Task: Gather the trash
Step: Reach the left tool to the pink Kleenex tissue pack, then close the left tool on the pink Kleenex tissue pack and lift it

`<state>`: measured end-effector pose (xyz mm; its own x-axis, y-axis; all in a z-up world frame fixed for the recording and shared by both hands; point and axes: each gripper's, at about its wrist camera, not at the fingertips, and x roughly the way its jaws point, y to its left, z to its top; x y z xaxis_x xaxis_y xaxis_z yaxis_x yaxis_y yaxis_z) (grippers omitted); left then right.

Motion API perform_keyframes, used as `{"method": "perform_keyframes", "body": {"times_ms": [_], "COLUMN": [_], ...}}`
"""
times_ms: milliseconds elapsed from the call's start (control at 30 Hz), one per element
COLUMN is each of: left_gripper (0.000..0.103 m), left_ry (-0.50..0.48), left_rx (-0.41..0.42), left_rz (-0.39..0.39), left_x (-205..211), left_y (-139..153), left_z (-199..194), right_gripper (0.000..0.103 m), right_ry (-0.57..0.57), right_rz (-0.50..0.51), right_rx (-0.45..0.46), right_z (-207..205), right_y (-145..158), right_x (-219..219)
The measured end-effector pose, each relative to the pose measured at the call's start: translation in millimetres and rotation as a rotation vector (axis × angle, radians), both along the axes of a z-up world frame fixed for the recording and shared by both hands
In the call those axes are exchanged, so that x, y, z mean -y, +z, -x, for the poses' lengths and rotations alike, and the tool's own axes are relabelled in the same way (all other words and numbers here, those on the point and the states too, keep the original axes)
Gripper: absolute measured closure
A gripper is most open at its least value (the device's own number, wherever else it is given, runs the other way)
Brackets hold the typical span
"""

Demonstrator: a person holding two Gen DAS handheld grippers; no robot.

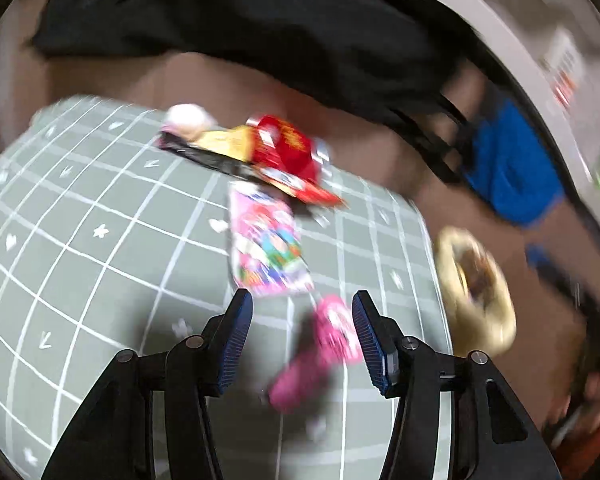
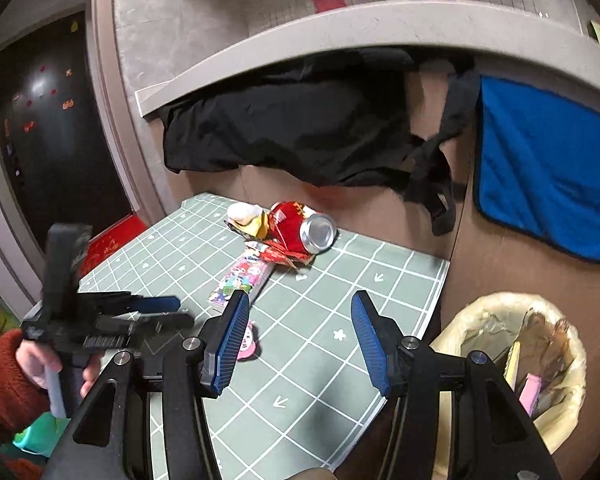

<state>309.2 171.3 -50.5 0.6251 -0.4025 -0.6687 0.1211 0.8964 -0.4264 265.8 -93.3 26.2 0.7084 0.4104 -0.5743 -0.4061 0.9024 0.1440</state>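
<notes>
A green grid mat (image 1: 100, 208) holds a trash pile: a crushed red can (image 1: 288, 148) (image 2: 304, 226), a yellow wrapper (image 1: 228, 142), a white crumpled ball (image 1: 188, 118) (image 2: 242, 212), a pink cartoon packet (image 1: 266, 248) (image 2: 242, 276) and a small pink wrapper (image 1: 320, 352) (image 2: 246, 340). My left gripper (image 1: 302, 312) is open, low over the mat, with the small pink wrapper lying between its fingers. It also shows in the right wrist view (image 2: 156, 308), held in a red-sleeved hand. My right gripper (image 2: 298, 312) is open and empty above the mat.
A bin with a yellow liner (image 2: 512, 360) (image 1: 476, 292) holding some trash stands off the mat's right edge. A black cloth (image 2: 292, 128) and a blue cloth (image 2: 548, 184) hang behind. A brown board lies under the mat.
</notes>
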Motion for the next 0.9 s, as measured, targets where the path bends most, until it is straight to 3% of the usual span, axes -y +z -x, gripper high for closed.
{"method": "perform_keyframes", "body": {"times_ms": [133,300,600,667,733,900], "left_gripper": [0.046,0.046,0.043,0.045,0.057,0.064], "left_ry": [0.110,0.143,0.175,0.188,0.204,0.185], "left_rx": [-0.045,-0.089,-0.096,-0.103,-0.107,-0.090], "left_rz": [-0.021,-0.136,-0.169,-0.143,-0.120,-0.123], "left_x": [5,21,31,27,21,4], "left_y": [-16,-34,-39,-39,-38,-27], "left_z": [-33,-59,-79,-80,-76,-53], "right_gripper": [0.052,0.052,0.052,0.052,0.052,0.052], "right_ry": [-0.016,-0.037,-0.041,-0.035,-0.023,0.047], "right_rz": [-0.012,-0.053,-0.051,-0.050,-0.045,0.001], "right_rx": [-0.025,-0.070,-0.109,-0.111,-0.111,-0.111], "right_z": [-8,-19,-30,-32,-34,-42], "right_y": [-16,-34,-53,-54,-53,-48], "right_x": [7,18,24,22,18,-3]}}
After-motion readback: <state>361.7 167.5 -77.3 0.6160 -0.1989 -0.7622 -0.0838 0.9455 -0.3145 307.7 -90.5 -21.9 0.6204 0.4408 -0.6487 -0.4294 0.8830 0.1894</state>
